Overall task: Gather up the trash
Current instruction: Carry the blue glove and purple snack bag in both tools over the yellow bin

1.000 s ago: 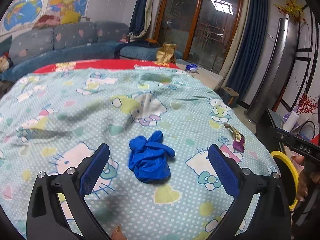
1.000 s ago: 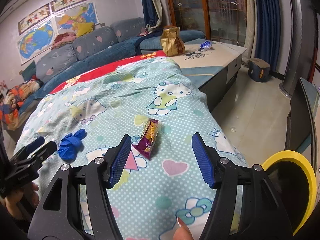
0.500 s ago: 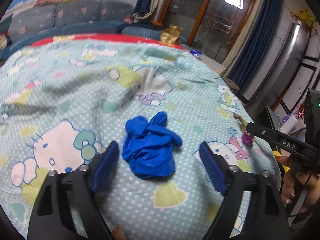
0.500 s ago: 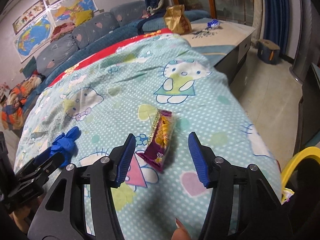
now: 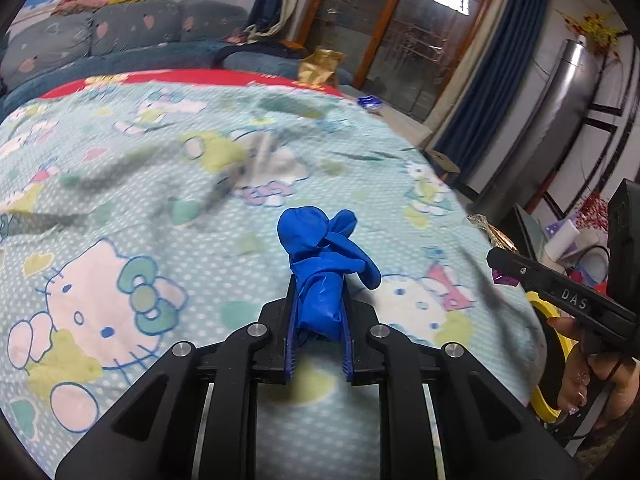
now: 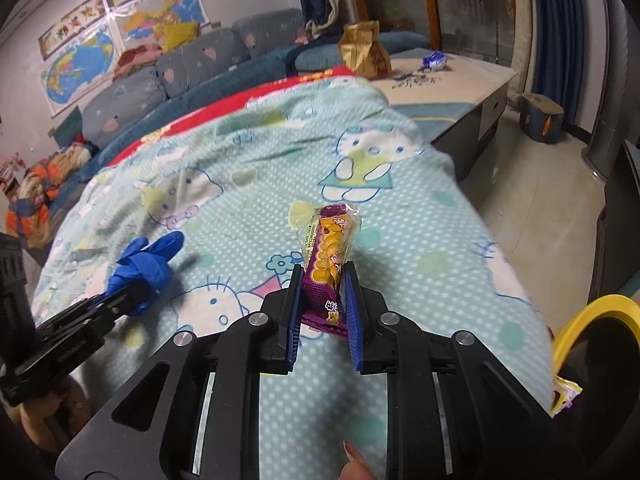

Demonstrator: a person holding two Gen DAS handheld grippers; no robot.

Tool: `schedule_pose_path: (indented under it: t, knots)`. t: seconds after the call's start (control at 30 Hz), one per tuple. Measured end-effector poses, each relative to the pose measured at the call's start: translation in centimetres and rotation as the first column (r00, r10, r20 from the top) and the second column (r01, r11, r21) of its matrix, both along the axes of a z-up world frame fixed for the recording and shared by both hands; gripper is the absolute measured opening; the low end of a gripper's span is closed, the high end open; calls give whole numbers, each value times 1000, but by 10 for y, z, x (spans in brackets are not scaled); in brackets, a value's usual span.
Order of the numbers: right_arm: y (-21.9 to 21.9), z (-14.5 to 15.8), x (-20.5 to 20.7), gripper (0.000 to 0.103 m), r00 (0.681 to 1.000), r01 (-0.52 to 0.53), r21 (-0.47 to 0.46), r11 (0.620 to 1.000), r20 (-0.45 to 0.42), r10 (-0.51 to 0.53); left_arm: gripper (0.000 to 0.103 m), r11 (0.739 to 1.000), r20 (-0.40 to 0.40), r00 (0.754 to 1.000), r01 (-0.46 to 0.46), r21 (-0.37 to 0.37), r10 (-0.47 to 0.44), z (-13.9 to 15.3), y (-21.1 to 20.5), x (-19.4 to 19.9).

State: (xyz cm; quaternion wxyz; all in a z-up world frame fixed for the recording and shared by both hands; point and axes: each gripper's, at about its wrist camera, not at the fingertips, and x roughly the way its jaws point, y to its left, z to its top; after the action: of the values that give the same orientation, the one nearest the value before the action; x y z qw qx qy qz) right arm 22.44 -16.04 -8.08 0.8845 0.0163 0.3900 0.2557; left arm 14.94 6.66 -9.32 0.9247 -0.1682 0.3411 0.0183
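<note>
- The left gripper (image 5: 318,320) is clamped on a crumpled blue glove (image 5: 320,264); the blue pads (image 5: 290,328) press its lower part from both sides, and the rest bulges out beyond the tips, above the blanket (image 5: 160,208).
- The right gripper (image 6: 322,312) pinches a purple snack wrapper (image 6: 328,256) by its near end; the far, clear-edged end sticks forward past the tips, over the same cartoon-cat blanket.
- In the right wrist view the left gripper shows at the lower left with the glove in its tips.
- In the left wrist view the right gripper's black body enters from the right, with the person's right hand (image 5: 592,376) under it; its fingertips are not clearly seen there.
- Just off the blanket's right edge stands a bin with a yellow rim (image 6: 592,316), a scrap of packaging at its side.
- Farther off, a low table (image 6: 460,80) carries a brown paper bag (image 6: 364,50) and a small blue wrapper (image 6: 434,60).
- Beyond lie a blue-grey sofa (image 6: 192,64), wall maps (image 6: 120,36) and dark blue curtains (image 6: 554,32).
</note>
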Motion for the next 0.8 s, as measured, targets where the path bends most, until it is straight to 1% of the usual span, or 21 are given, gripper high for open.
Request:
schedule_pose_path:
  t: [0.23, 0.37, 0.53, 0.8]
  knots:
    - [-31, 22, -18, 14, 998, 29, 20, 999, 61, -30, 16, 998, 48, 997, 64, 22, -65, 22, -29, 0]
    - [-55, 30, -27, 14, 994, 66, 31, 997, 84, -68, 16, 995, 69, 993, 98, 37, -100, 33, -46, 1]
    - [-79, 36, -34, 14, 989, 104, 37, 994, 103, -107, 16, 987, 84, 984, 151, 54, -155, 41, -70, 3]
    - [-117, 38, -44, 14, 977, 175, 39, 984, 114, -178, 16, 968, 110, 963, 239, 73, -246, 53, -107, 4]
